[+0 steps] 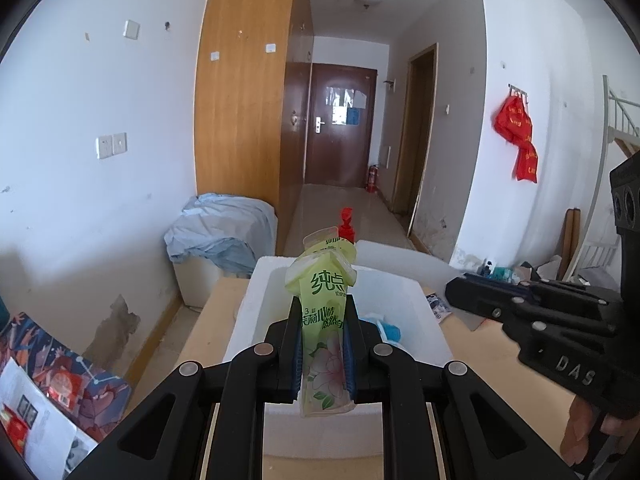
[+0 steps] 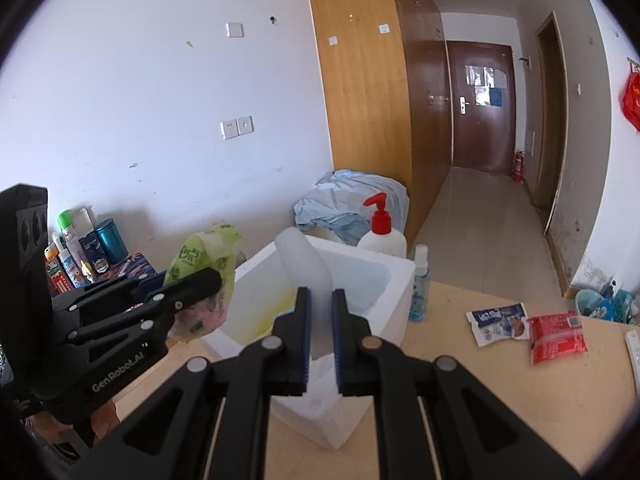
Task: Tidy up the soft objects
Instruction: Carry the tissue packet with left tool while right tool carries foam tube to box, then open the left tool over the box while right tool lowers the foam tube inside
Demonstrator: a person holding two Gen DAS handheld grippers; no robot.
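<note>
Centre frame, the left gripper (image 1: 323, 344) clamps a green tissue pack (image 1: 323, 312) over the foam box (image 1: 256, 304) (blue item already inside); the right gripper (image 2: 321, 340) pinches a white pack (image 2: 306, 268); two sachets (image 2: 528, 326) wait lower right.

Hand-held grippers (image 1: 323, 344) — two, the second (image 2: 320, 334) alongside. Foam box (image 2: 394, 280) — one. Green tissue pack (image 1: 325, 320) — one. Pump bottle (image 2: 382, 236) — one. Spray bottle (image 2: 420, 284) — one. Sachets on the counter (image 2: 460, 360) — two: one white-blue (image 2: 498, 322), one red (image 2: 558, 336).
</note>
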